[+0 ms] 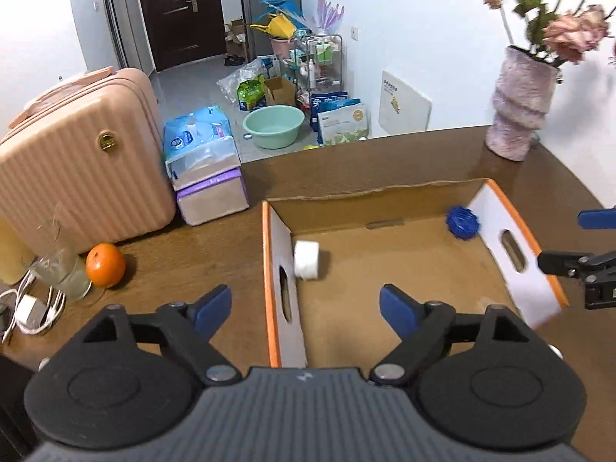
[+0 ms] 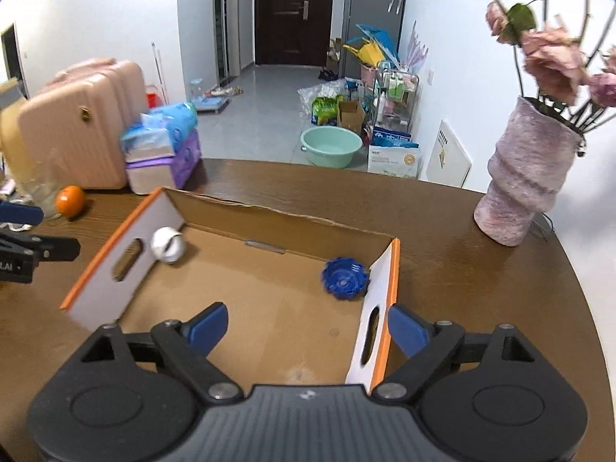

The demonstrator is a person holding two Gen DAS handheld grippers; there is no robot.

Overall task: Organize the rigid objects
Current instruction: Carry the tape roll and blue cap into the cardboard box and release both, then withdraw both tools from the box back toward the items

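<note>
My left claw (image 1: 306, 310) and right claw (image 2: 308, 325) hang spread and empty above the cardboard box (image 1: 348, 192) on the counter (image 2: 442, 223). Inside, the white roll (image 1: 307, 260) rests against one end wall and the blue ridged disc (image 2: 343, 278) against the other, apparently corralled for tidiness.

You can read very little here. On the left gripper (image 2: 23, 246), seen at the edge of the right wrist view, white letters end in "LAI". The bags (image 1: 340, 121) on the floor carry print too blurred for you to make out.
</note>
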